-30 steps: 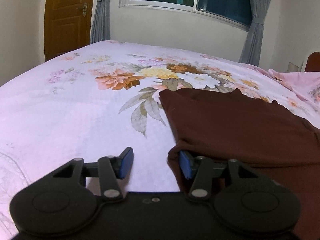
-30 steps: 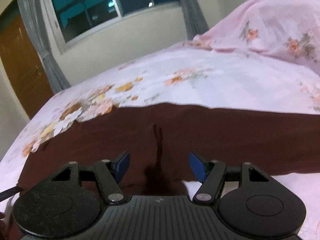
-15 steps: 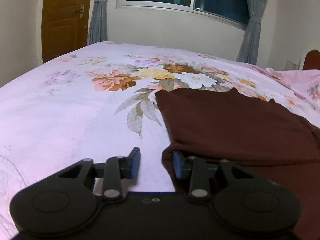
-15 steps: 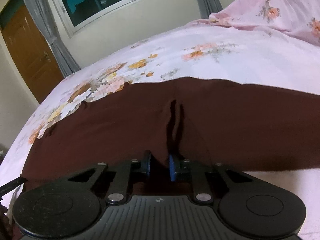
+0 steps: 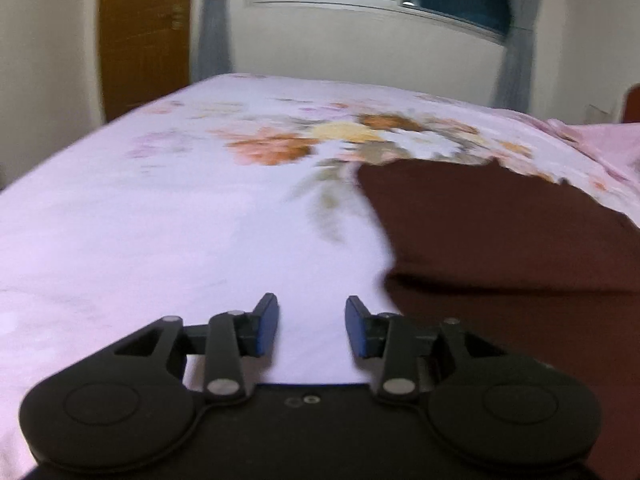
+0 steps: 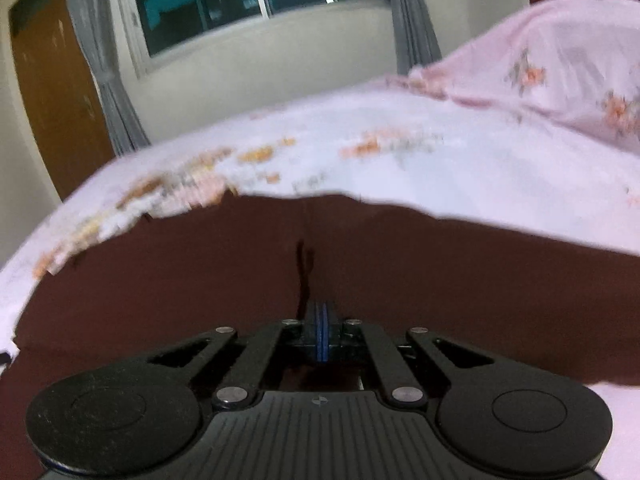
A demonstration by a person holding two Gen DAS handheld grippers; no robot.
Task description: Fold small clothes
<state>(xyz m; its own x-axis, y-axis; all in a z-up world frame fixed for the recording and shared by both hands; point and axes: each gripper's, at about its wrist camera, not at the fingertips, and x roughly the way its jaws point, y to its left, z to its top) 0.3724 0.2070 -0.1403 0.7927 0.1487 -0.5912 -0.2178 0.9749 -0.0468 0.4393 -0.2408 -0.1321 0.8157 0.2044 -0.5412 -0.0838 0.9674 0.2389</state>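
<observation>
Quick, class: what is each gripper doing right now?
Left gripper: open, holding nothing.
Right gripper: closed, pinching the dark red cloth.

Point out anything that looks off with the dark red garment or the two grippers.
One mismatch: the right gripper is shut on a pinch of the dark red garment, raising a crease ahead of it, while the left gripper stands open over bare bedsheet, beside the garment's edge and holding nothing. No damage shows.
</observation>
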